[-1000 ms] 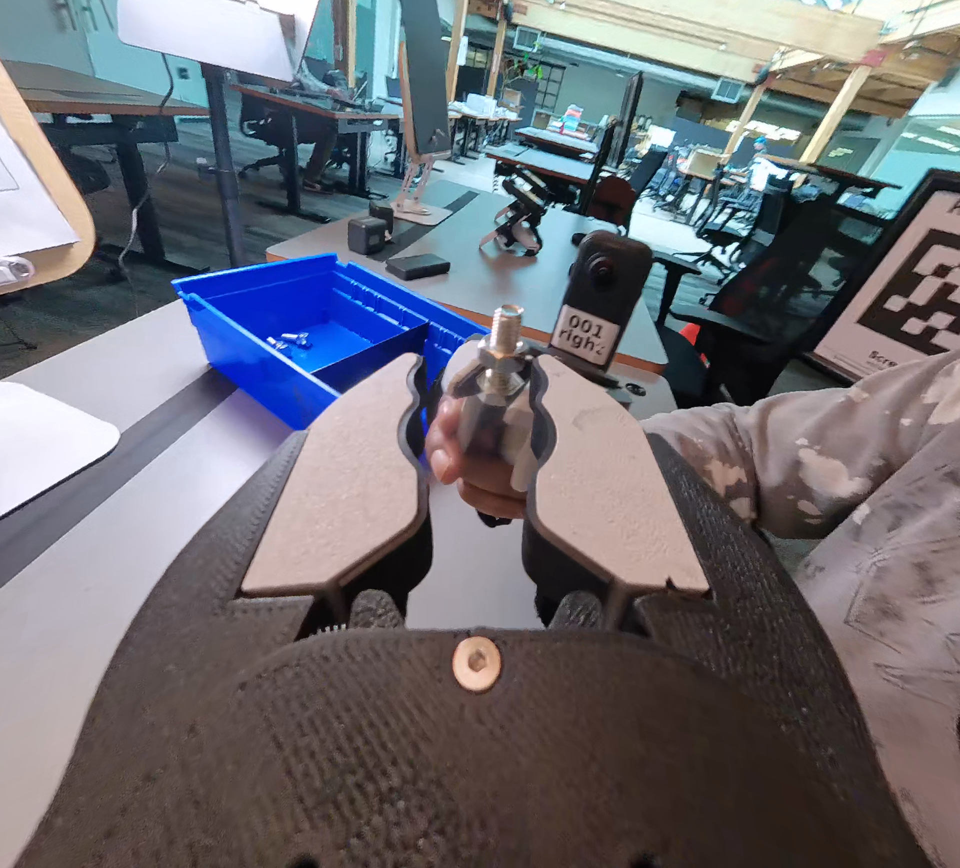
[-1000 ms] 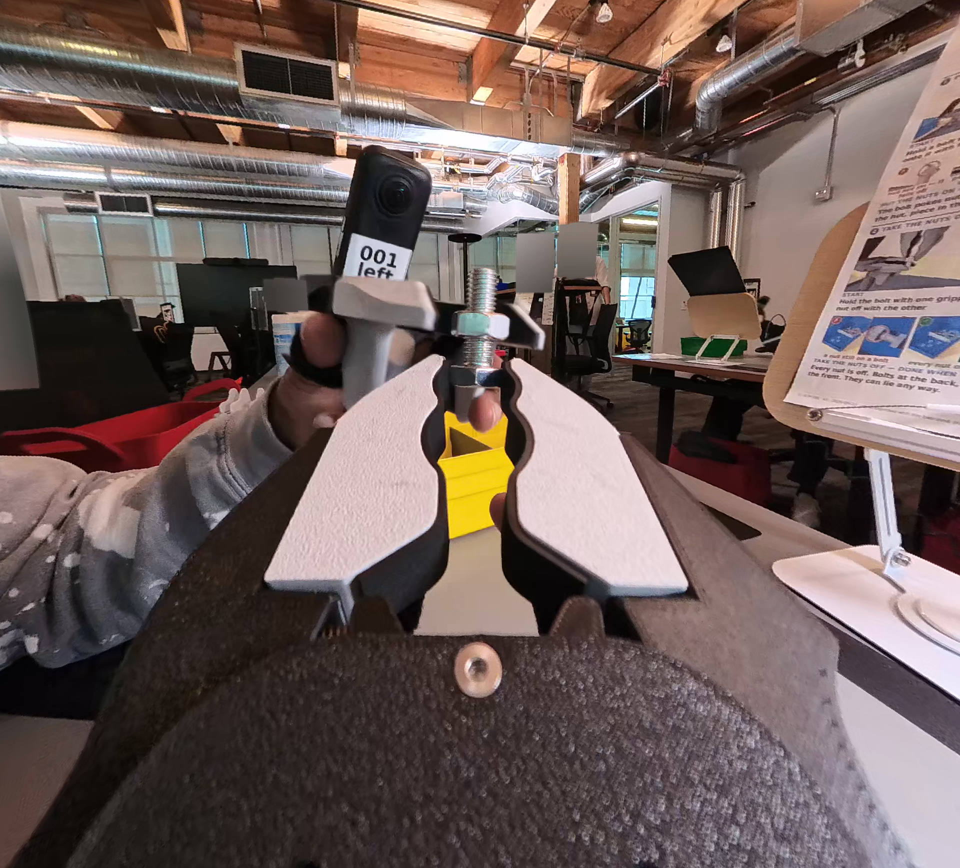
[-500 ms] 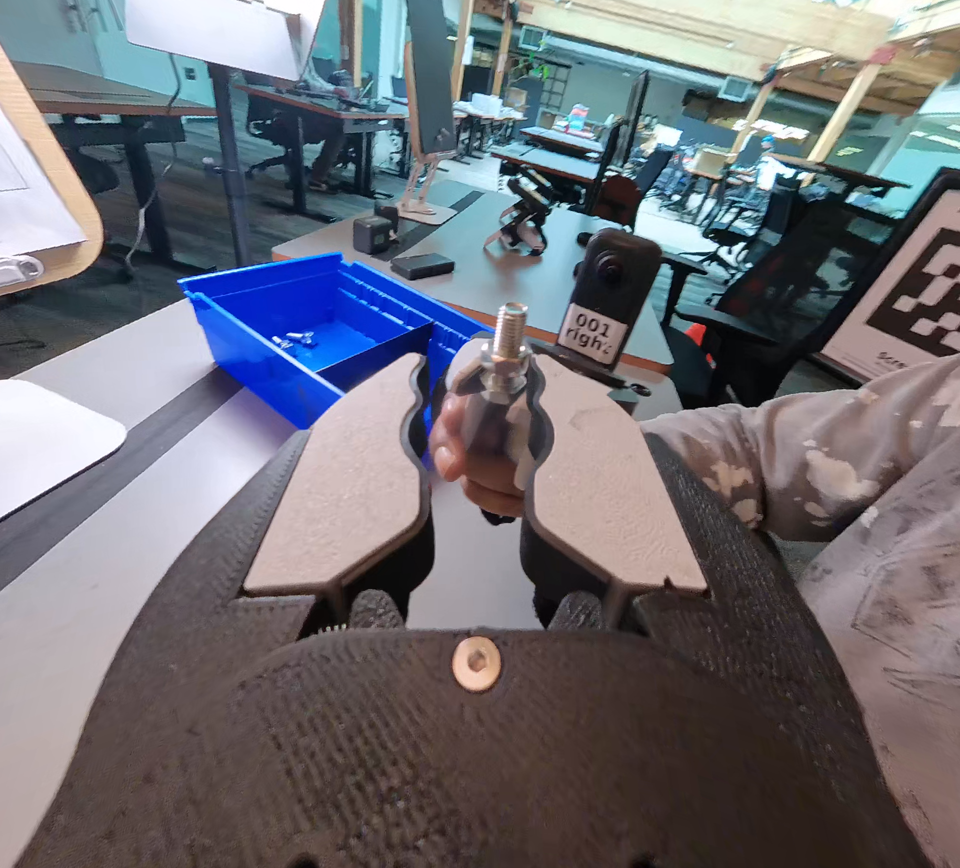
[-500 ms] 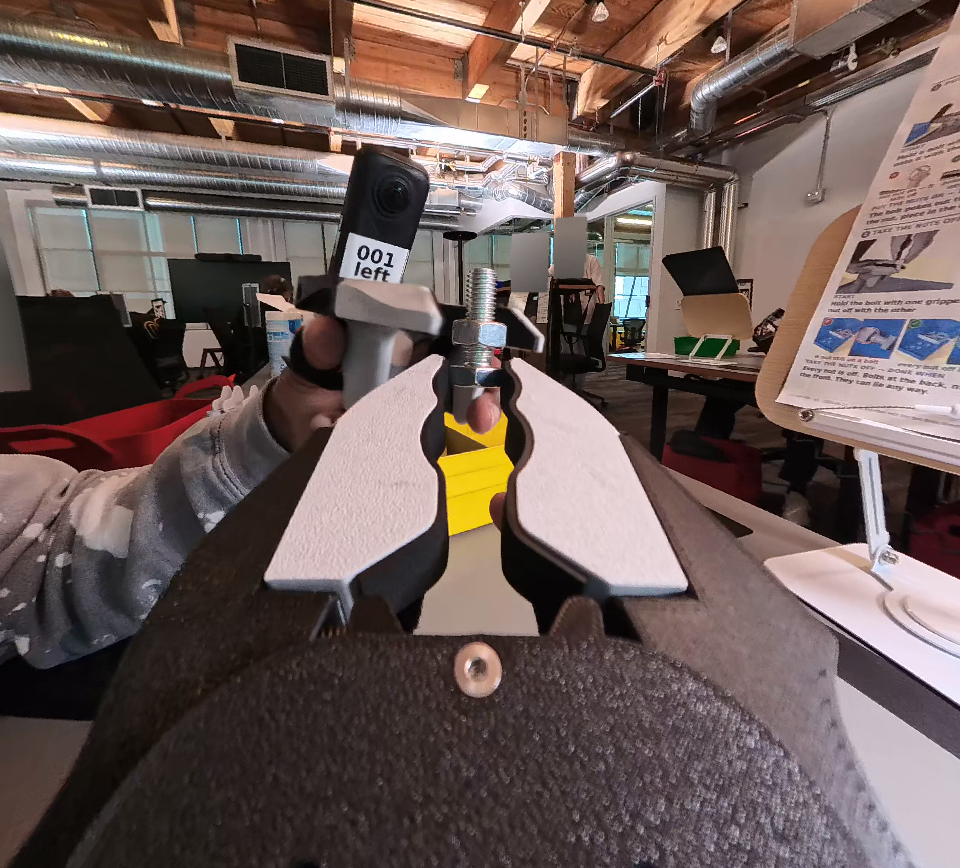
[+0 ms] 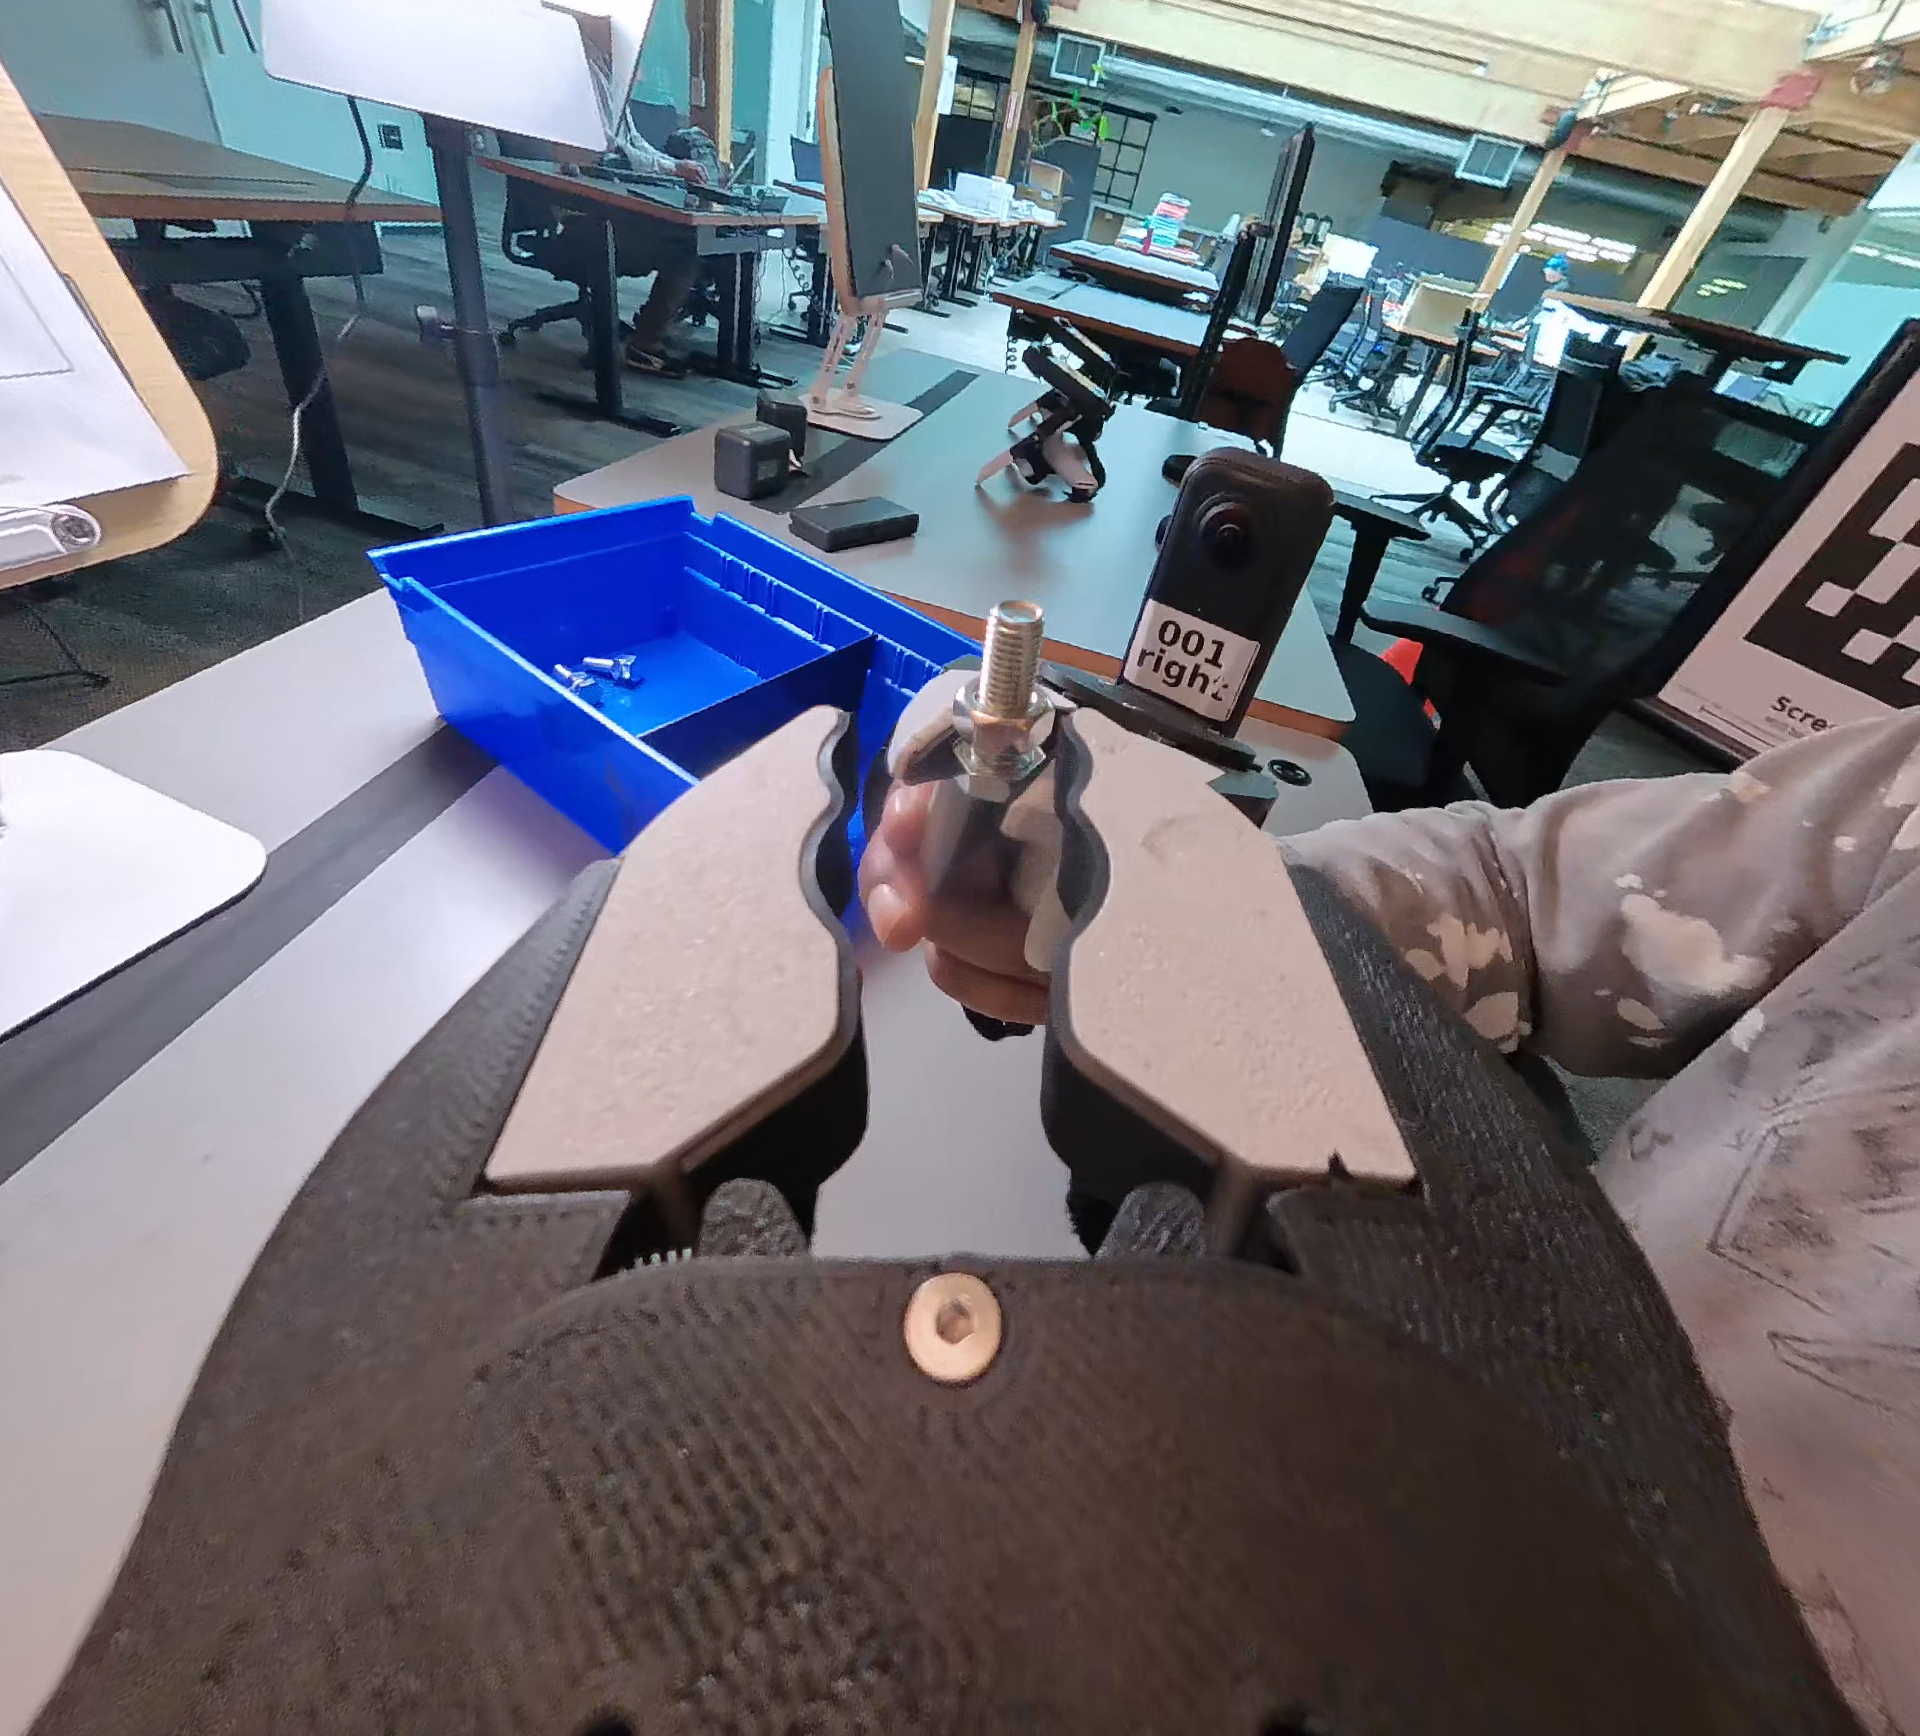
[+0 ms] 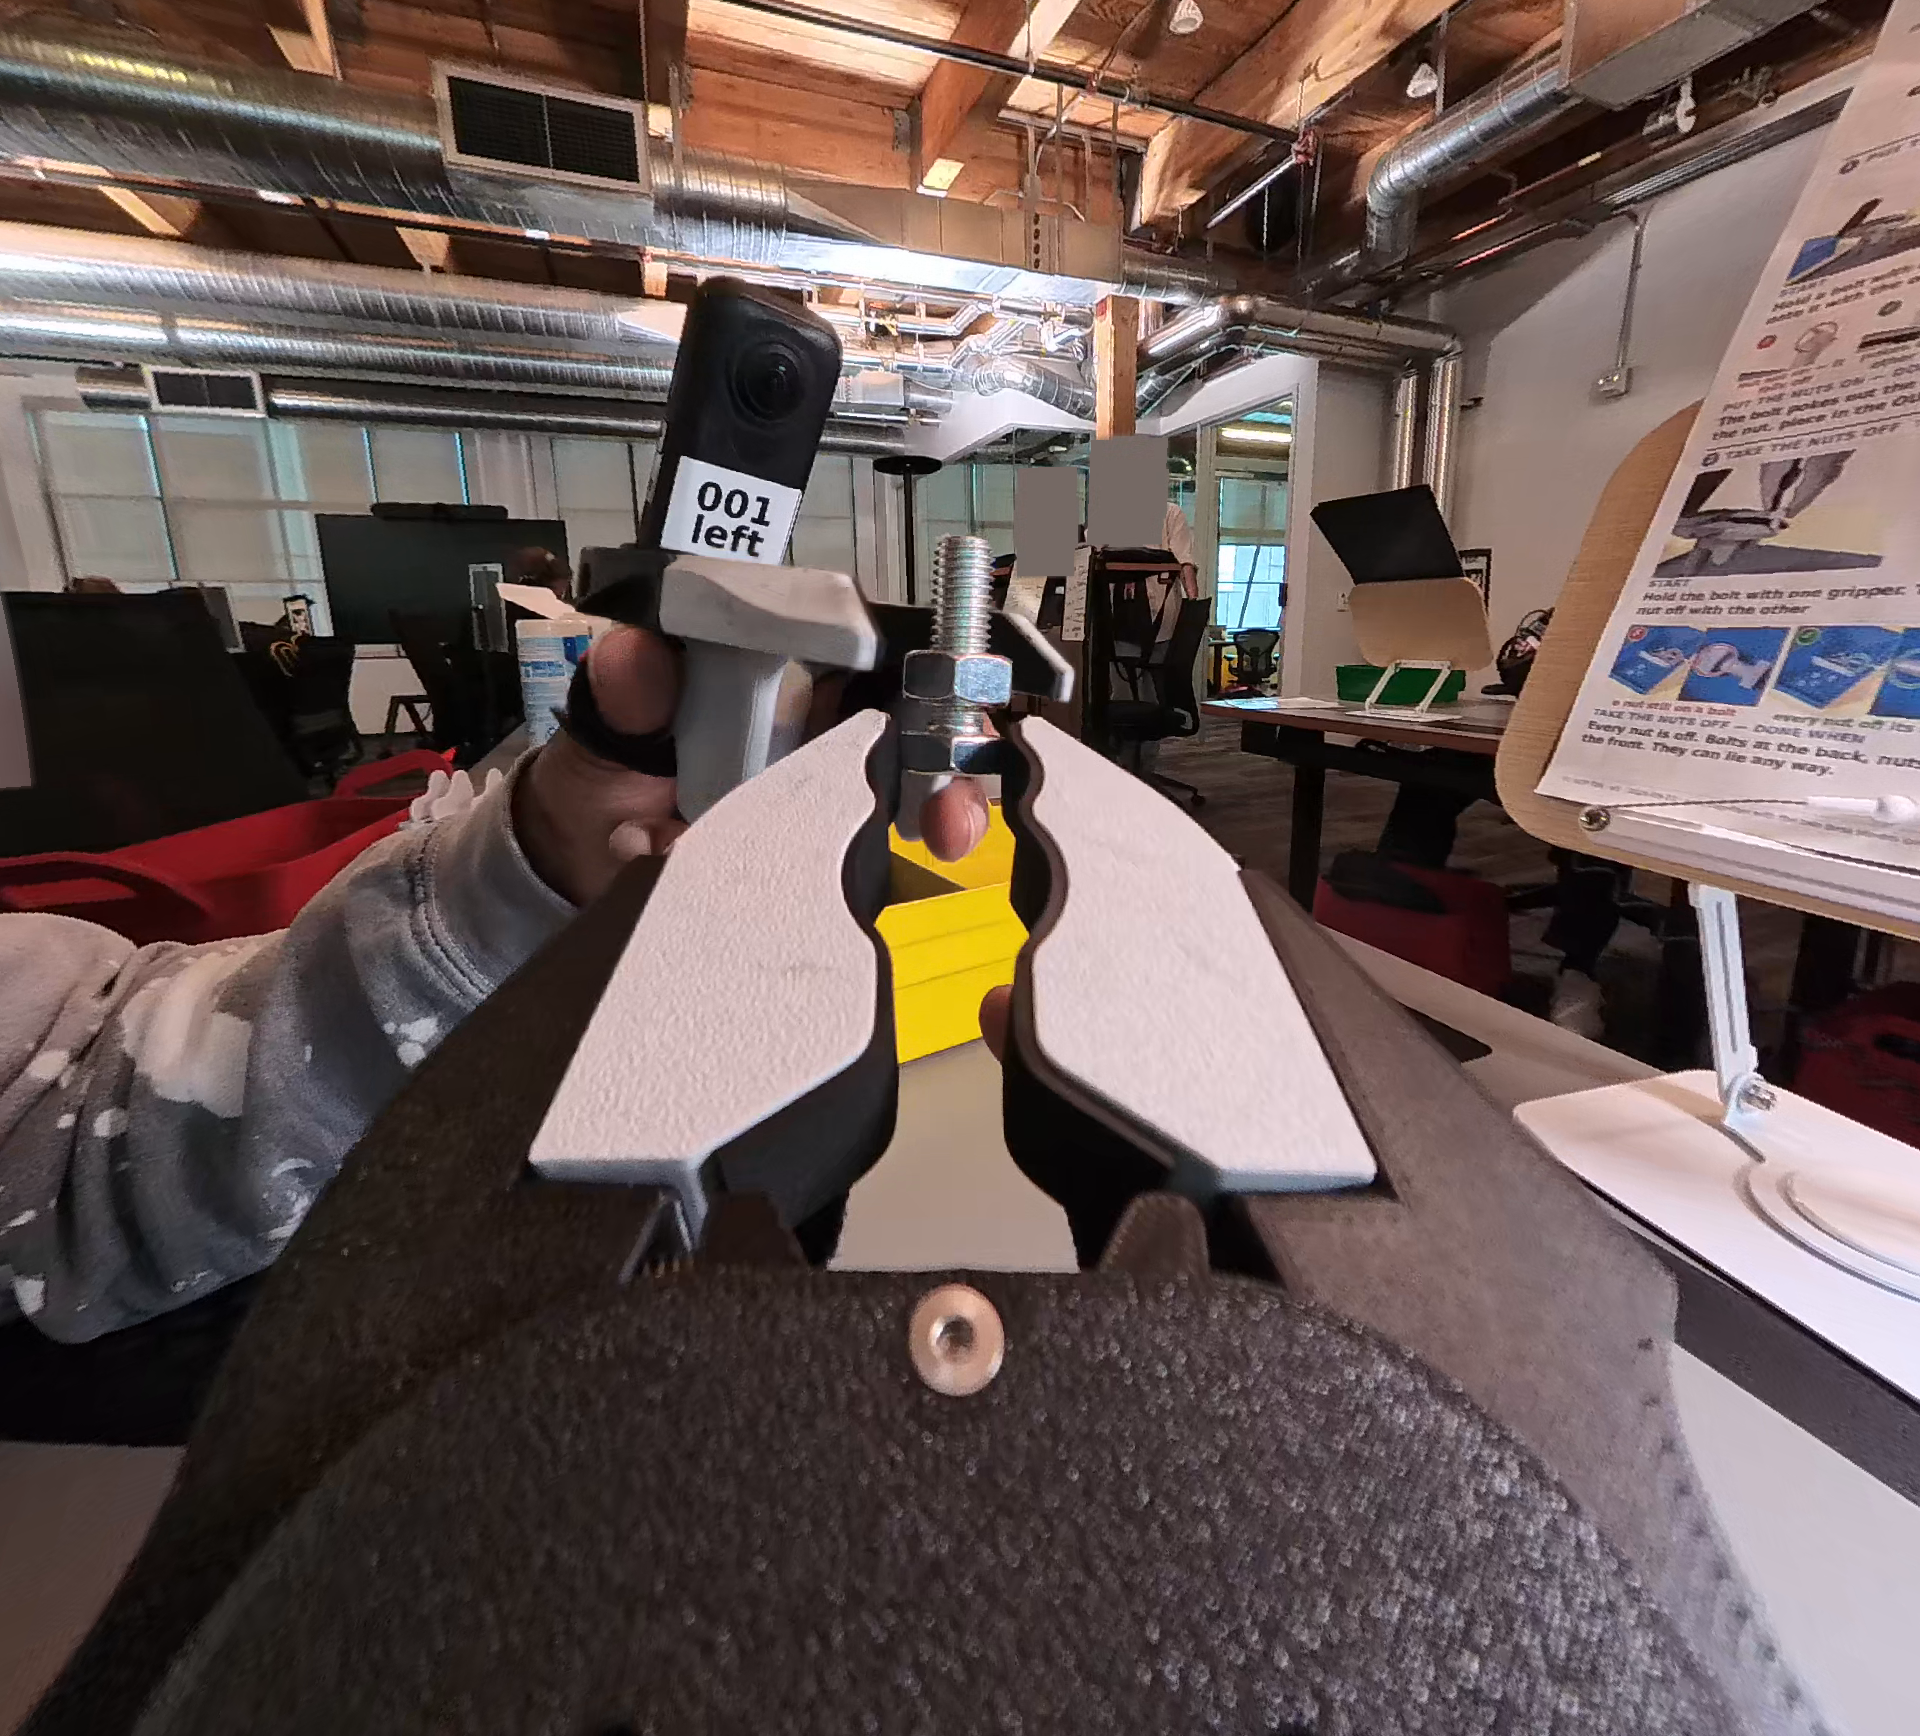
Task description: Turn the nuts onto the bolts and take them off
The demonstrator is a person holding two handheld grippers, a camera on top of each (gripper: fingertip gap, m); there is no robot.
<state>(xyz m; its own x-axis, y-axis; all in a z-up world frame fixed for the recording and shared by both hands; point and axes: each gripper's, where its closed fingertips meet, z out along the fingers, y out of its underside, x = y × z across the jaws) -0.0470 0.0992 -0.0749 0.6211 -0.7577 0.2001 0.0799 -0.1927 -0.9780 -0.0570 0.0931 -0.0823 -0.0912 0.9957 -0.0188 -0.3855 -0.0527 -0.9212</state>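
A silver bolt (image 5: 1013, 647) stands upright in the air, thread end up, with a hex nut (image 5: 1000, 730) on it. In the right wrist view the nut (image 6: 956, 678) sits partway down the bolt (image 6: 961, 590), just above a lower hex part (image 6: 935, 751). My right gripper (image 6: 951, 741) is shut on that lower hex part and holds the bolt. My left gripper (image 5: 961, 751) reaches in from the opposite side, and its fingers close on the nut from both sides. Each gripper shows in the other's view, the left (image 6: 956, 647) and the right (image 5: 982, 777).
A blue divided bin (image 5: 520, 647) with a few small metal parts (image 5: 603, 670) stands on the grey table (image 5: 208, 1271) beyond my left gripper. A yellow bin (image 6: 945, 948) is behind my right gripper. An instruction board (image 6: 1766, 595) on a white stand (image 6: 1662, 1167) stands beside them. My left and right fingertips are right by each other.
The nut sits slightly lower on the bolt than one second ago, closer to the lower hex part. Both grippers have stayed nearly in place with the same grip.
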